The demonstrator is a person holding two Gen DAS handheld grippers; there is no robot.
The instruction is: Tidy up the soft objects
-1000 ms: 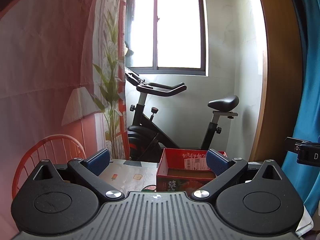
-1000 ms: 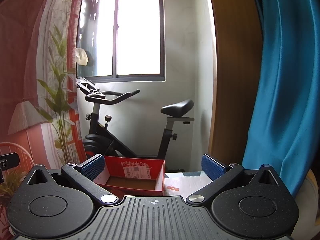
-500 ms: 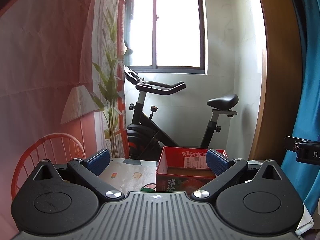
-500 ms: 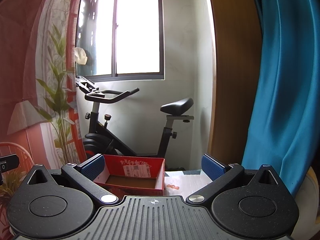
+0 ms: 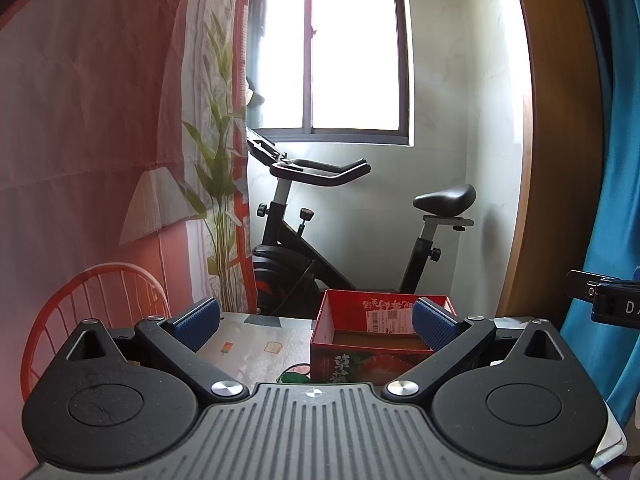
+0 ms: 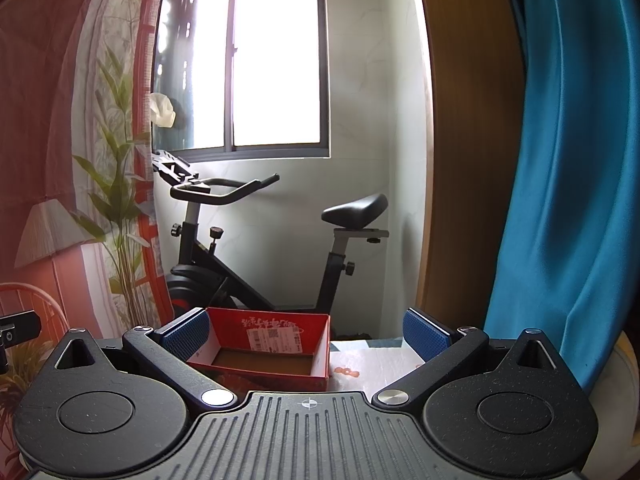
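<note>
Both grippers are held up level over the table, each with its blue pads spread wide and nothing between them. The left gripper point(image 5: 315, 322) has the red box point(image 5: 370, 354) ahead and a little to its right, so that its right-hand pad overlaps the box's far right corner in its own view. The right gripper point(image 6: 306, 330) has the same box point(image 6: 264, 354) ahead and to its left, its left-hand pad overlapping the box's left wall. So the box sits between the two of them, straight out in front, open side up, and what shows of its bottom is bare cardboard.

As for the soft things meant to go in it, I can't properly see any. A scrap of green point(image 5: 294, 376) pokes out just at the box's near left corner, right above the left gripper's body, and whether it is one of them I cannot tell. A small orange mark point(image 6: 347, 371) lies on the table point(image 6: 380, 360) to the right of the box, perhaps only a print on the tablecloth.

My guess is that the next move is downward and back toward the person — the green bit lies below the left gripper, so that hand looks the nearer one for it
</note>
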